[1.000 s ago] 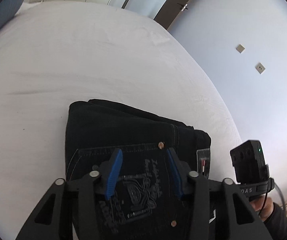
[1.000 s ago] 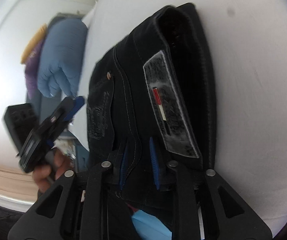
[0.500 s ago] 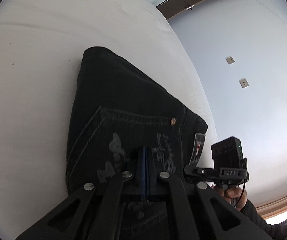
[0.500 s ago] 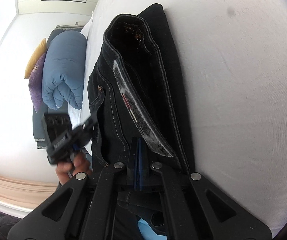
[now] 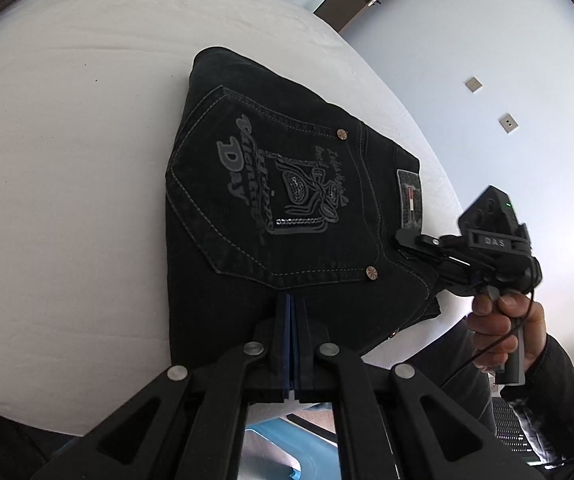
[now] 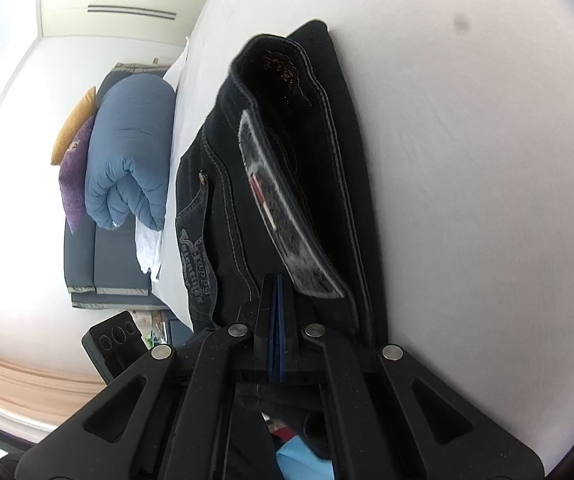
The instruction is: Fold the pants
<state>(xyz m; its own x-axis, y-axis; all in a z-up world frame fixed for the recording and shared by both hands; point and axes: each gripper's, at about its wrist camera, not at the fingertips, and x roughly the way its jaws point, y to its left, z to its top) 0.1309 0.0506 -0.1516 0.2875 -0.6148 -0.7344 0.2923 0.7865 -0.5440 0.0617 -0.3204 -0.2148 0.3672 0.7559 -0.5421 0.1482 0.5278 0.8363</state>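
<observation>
The pants lie on the bed as a compact folded bundle. Its near edge is pinched by the fully closed left claw, its waistband by the closed right claw. Only final placement seems left.

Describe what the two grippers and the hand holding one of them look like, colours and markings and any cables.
Both grippers are matte black plastic linkages with silver rivets and blue finger pads: the left gripper and the right gripper. In the left wrist view, the right gripper carries a black camera box marked "DAS" with a green light. A bare hand in a dark sleeve grips its handle, with a thin black cable looping past.
</observation>
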